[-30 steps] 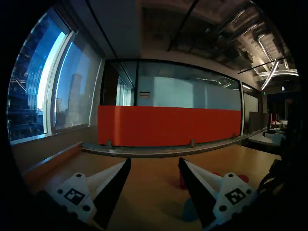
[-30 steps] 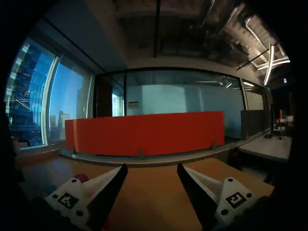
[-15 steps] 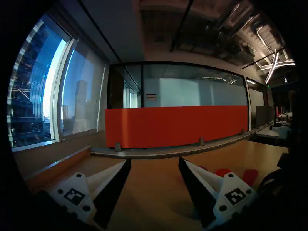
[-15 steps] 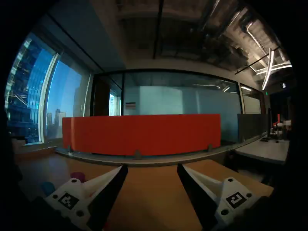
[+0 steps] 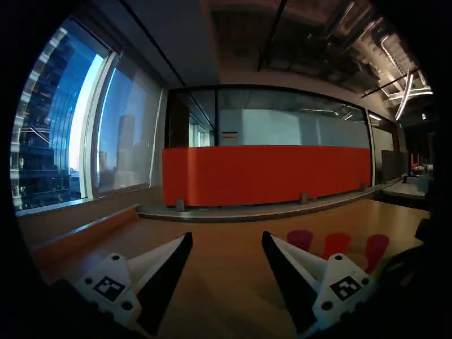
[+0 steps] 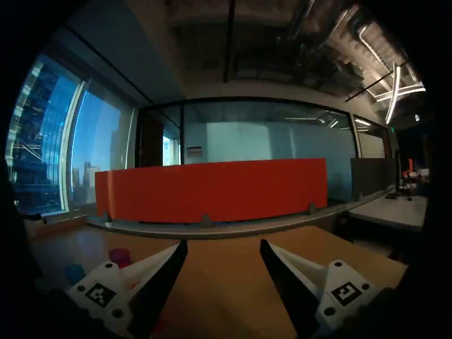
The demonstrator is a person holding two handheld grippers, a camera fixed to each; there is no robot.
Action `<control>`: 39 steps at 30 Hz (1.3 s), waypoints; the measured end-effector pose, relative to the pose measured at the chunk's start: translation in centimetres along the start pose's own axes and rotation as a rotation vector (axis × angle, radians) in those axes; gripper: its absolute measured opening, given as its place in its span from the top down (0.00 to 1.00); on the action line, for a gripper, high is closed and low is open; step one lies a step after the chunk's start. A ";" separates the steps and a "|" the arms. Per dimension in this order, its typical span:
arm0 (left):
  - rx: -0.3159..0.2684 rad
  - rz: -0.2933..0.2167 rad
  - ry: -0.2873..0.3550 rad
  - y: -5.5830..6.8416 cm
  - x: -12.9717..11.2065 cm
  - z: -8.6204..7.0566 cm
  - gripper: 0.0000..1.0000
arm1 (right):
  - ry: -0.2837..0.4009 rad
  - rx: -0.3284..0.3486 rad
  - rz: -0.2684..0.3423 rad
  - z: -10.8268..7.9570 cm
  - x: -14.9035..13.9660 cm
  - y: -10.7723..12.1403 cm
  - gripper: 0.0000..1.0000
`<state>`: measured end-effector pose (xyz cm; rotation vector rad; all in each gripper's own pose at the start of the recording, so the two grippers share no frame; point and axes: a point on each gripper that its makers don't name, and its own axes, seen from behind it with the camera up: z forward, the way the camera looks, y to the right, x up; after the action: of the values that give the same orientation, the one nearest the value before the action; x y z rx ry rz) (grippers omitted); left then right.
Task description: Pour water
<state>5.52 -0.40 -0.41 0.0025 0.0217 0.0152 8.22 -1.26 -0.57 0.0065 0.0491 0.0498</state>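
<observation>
In the left gripper view my left gripper (image 5: 226, 248) stands open above a wooden table (image 5: 226, 265), nothing between its fingers. Three cups stand in a row beyond its right finger: a magenta cup (image 5: 299, 239), a red cup (image 5: 337, 245) and another red cup (image 5: 376, 250). In the right gripper view my right gripper (image 6: 223, 254) is open and empty over the same table (image 6: 226, 282). A magenta cup (image 6: 119, 256) and a blue cup (image 6: 74, 273) show at the lower left, beside its left finger.
An orange partition (image 5: 265, 175) on a grey rail runs along the table's far edge. Tall windows (image 5: 62, 135) fill the left side. Another desk (image 6: 390, 209) with small items stands at the right.
The left gripper has turned so that the cups now show as a row of three to its right. The right gripper view has barely shifted.
</observation>
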 end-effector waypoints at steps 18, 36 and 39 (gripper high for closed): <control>0.022 -0.027 -0.002 -0.8 -4.1 0.0 0.09 | 0.000 -0.025 0.041 -1.2 -1.1 0.7 0.01; 0.015 -0.020 -0.020 -0.3 -5.5 0.2 0.09 | -0.014 -0.027 0.056 -1.1 -1.4 0.8 0.01; 0.012 -0.020 -0.021 -0.2 -5.5 0.3 0.09 | -0.014 -0.026 0.056 -1.1 -1.3 0.8 0.01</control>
<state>0.01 -0.72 -0.03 0.0148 0.0013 -0.0052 6.85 -0.52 -1.61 -0.0180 0.0346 0.1060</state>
